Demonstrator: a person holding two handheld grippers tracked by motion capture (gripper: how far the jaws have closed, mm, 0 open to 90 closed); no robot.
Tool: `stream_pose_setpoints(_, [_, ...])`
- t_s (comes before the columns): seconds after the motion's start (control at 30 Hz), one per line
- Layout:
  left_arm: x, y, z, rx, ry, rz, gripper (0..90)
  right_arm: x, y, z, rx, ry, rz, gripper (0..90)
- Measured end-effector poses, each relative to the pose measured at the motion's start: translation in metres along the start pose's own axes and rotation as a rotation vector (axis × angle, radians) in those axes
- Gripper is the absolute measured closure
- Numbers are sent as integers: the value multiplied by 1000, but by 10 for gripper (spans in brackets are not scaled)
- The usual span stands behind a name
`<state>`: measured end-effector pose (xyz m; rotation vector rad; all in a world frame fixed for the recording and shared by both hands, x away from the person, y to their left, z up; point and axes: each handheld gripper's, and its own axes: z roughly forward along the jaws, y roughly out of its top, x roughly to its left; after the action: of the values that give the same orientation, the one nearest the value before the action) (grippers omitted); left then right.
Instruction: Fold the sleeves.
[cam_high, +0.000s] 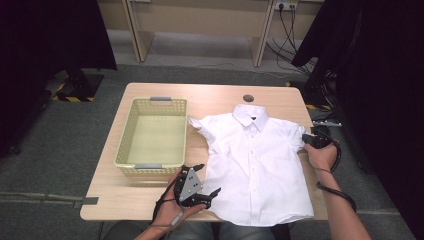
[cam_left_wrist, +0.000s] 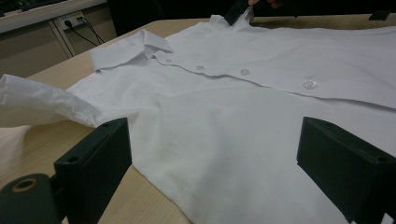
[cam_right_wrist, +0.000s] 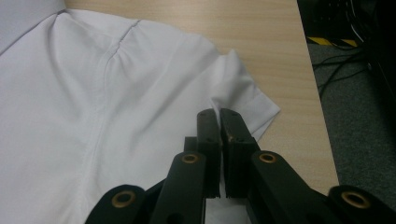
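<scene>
White short-sleeved button-up shirt (cam_high: 257, 165) lies flat, front up, on the light wooden table (cam_high: 110, 200), collar toward the far edge, hem at the near edge just in front of the person. Beside it, on its left in the high view, sits a pale yellow perforated plastic basket (cam_high: 126, 131) with grey handles; one sleeve tip reaches the basket's near corner (touching or just short, cannot tell).

Right gripper (cam_right_wrist: 219, 116) is at the shirt's sleeve on the table's right side. Its black jaws are pressed together with a fold of the white sleeve fabric pinched between them, clear in the right gripper view. In the high view the same gripper (cam_high: 306, 141) sits at the sleeve's outer edge, hand behind it, cable looping back along the forearm.

Left gripper (cam_high: 206, 186) rests near the shirt's lower left edge, grey three-cornered plate on top. Left gripper view shows its jaws spread wide, shirt body (cam_left_wrist: 224, 135) lying between and beyond them, pads not pressing on the cloth. Row of clear buttons (cam_left_wrist: 244, 72) runs along the placket in that view.
</scene>
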<state>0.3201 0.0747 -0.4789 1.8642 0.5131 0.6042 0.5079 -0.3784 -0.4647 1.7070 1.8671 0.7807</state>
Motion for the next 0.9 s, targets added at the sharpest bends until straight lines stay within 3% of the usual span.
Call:
stream_pose_setpoints(0.13, [0, 0, 0, -2, 0, -1, 94, 1, 1, -1, 5, -2, -3, 884])
stream_pose_setpoints(0.27, [0, 0, 0, -1, 0, 0, 95, 2, 5, -5, -16, 3, 16, 884])
stream_pose_setpoints(0.5, [0, 0, 0, -2, 2, 3, 94, 10, 14, -18, -73, 26, 4, 884])
stream_pose_setpoints(0.77, [0, 0, 0, -1, 2, 1, 94, 25, 23, -31, -124, 62, -21, 884])
stream_pose_setpoints(0.9, [0, 0, 0, 0, 2, 4, 94, 41, 27, -36, -143, 95, -51, 883])
